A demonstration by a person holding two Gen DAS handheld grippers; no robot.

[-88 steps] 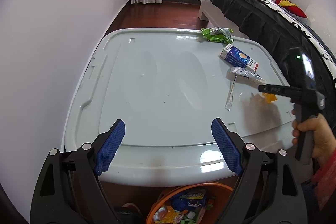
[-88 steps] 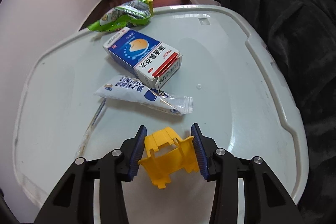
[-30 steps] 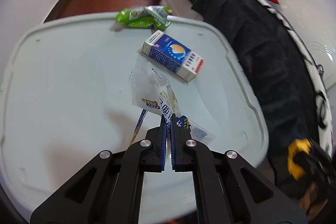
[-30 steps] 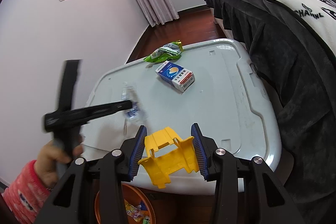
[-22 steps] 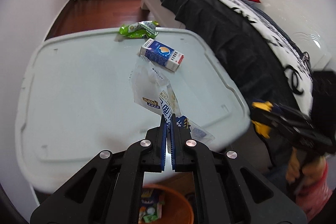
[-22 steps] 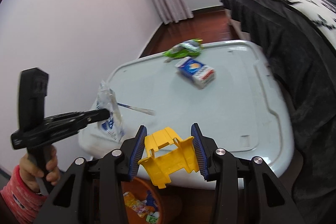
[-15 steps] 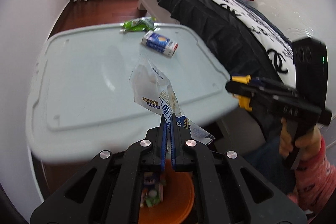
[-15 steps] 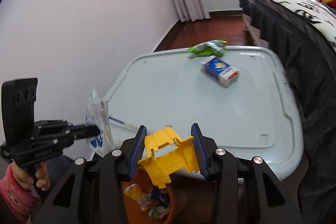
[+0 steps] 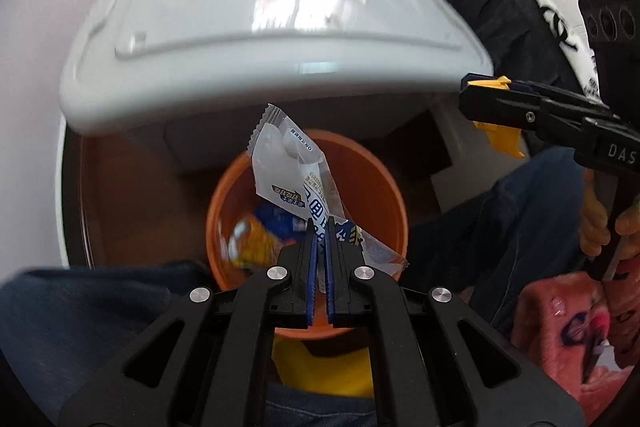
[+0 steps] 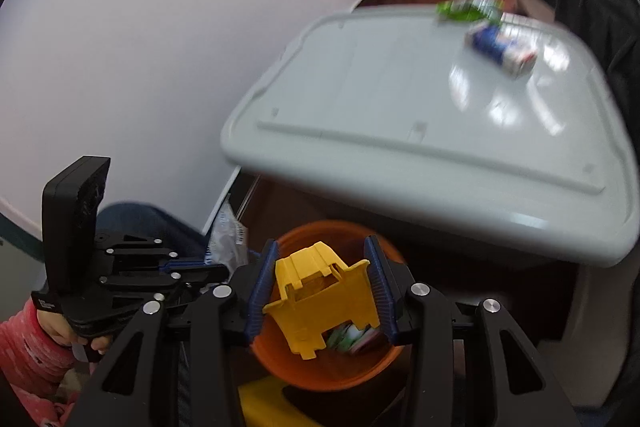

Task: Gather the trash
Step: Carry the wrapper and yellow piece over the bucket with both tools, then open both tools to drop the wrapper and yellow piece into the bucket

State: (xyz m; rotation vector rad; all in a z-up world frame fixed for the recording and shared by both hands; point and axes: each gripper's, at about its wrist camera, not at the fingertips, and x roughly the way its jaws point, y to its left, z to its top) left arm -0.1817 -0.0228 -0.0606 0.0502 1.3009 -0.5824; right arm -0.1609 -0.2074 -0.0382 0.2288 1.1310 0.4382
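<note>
Thin plastic wrapper [image 9: 294,173]: limp, light; left gripper [image 9: 319,247] clamped on its edge. Right gripper [image 10: 320,291] pinches stiff yellow piece [image 10: 322,297]; bin [image 10: 280,367] at 6 o'clock.

The left wrist camera sits just behind its own fingers [image 9: 308,267] and looks steeply down into an orange bin [image 9: 360,163] close below, with the grey box lid [image 9: 280,59] across the upper part of the frame and the right gripper [image 9: 490,111] seen side-on at the right edge. The right wrist camera looks down less steeply past its fingers [image 10: 376,279] at the same orange bin [image 10: 332,375], from close above it, with the grey box lid [image 10: 400,131] rising to its upper right and the left gripper [image 10: 216,269] at its lower left. Both views share the bin, the lid and the other gripper.
</note>
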